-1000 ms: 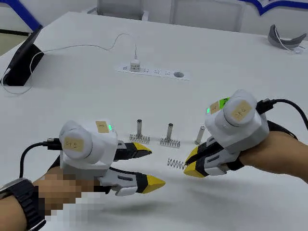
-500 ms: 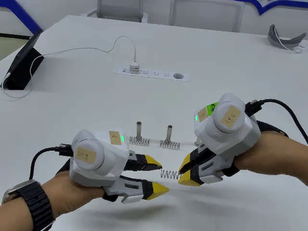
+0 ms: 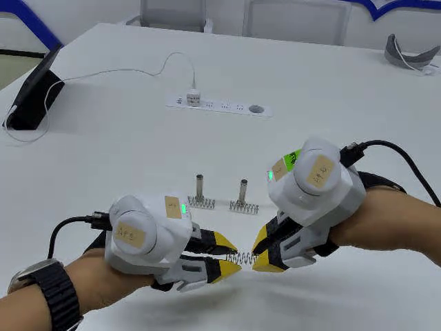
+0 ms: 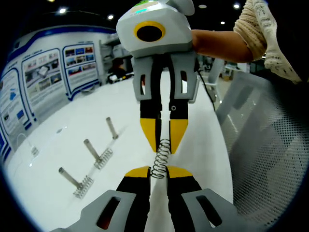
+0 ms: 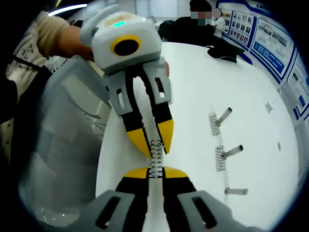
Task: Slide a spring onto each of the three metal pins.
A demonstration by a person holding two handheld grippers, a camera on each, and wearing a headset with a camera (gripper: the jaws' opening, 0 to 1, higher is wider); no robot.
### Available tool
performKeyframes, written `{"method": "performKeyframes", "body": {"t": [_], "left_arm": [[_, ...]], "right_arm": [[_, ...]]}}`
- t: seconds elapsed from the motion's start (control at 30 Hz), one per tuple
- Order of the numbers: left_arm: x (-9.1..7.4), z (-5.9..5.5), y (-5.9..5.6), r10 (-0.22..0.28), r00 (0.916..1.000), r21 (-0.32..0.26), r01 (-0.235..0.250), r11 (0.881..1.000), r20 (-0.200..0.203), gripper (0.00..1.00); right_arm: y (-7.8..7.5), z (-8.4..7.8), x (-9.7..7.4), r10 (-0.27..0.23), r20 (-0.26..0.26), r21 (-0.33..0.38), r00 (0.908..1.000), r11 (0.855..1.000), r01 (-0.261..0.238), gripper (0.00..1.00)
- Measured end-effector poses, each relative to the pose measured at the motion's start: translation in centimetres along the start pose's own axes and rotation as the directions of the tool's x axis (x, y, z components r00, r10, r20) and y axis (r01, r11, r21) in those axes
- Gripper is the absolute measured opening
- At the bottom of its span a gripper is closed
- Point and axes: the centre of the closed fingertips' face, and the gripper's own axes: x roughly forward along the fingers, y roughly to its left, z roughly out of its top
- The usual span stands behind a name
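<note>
1. White table (image 3: 103, 138) spreads wide. A dark tablet (image 3: 31, 89) leans at 10 o'clock, and a power strip (image 3: 217, 105) lies at 12 o'clock.
2. The left gripper (image 3: 232, 256) sits low at 7 o'clock with its wrist flat. It points toward 3 o'clock, and its jaws are almost together, pinching the left end of the loose spring (image 3: 242, 258).
3. That spring stretches between both grippers, at 6 o'clock from the pins.
4. The left pin (image 3: 200, 185) and the middle pin (image 3: 242, 189) stand up straight. Each has a small spring (image 3: 200, 203) at its foot. The third pin (image 4: 112, 128) is bare.
5. The right gripper (image 3: 259, 250) is at 5 o'clock and tips down toward 8 o'clock. Its jaws are narrow on the spring's right end.
6. If the hands pull apart, the spring could stretch out of shape. If one gripper lets go too soon, the spring could flick away and roll off.
</note>
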Motion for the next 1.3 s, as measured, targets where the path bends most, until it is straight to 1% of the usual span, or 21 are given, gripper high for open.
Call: {"method": "performKeyframes", "body": {"t": [0.17, 0.4, 0.53, 0.87, 1.07, 1.23, 1.27, 1.3], "left_arm": [[-0.1, 0.1, 0.0, 0.002, 1.0, 0.003, -0.002, 1.0, 0.004, 0.12], [0.0, 0.0, 0.1, 0.002, 1.0, 0.005, -0.002, 1.0, 0.004, 0.12], [0.0, 0.0, 0.1, 0.001, 1.0, 0.005, -0.001, 1.0, 0.006, 0.12], [-0.2, 0.3, 0.2, 0.008, 0.9998, 0.005, -0.008, 1.0, 0.02, 0.11], [-0.3, 0.6, 0.3, 0.009, 0.9993, -0.015, -0.008, 1.0, 0.038, 0.11], [-0.4, 0.5, 0.4, 0.009, 0.9987, -0.032, -0.007, 0.999, 0.051, 0.1], [-0.4, 0.5, 0.5, 0.01, 0.9984, -0.036, -0.008, 0.999, 0.055, 0.1], [-0.5, 0.6, 0.5, 0.01, 0.9982, -0.04, -0.008, 0.999, 0.059, 0.1]], "right_arm": [[-0.2, 0.6, -0.7, -0.006, 0.015, -0.002, 0.9999, 1.0, 0.006, 0.12], [-0.1, 2.3, -1.5, -0.01, 0.074, 0.0, 0.9972, 1.0, 0.01, 0.12], [-0.1, 2.9, -1.7, -0.014, 0.095, -0.003, 0.9954, 1.0, 0.014, 0.11], [-0.3, 4.9, -1.8, -0.027, 0.164, -0.001, 0.9861, 1.0, 0.027, 0.11], [-0.4, 5.6, -1.9, -0.032, 0.188, 0.002, 0.9817, 0.999, 0.033, 0.11], [-0.4, 5.7, -1.9, -0.032, 0.2, 0.006, 0.9794, 0.999, 0.032, 0.12], [-0.3, 5.7, -1.8, -0.031, 0.201, 0.008, 0.9792, 1.0, 0.03, 0.13], [-0.4, 5.6, -1.8, -0.036, 0.199, 0.015, 0.9794, 0.999, 0.034, 0.16]]}}
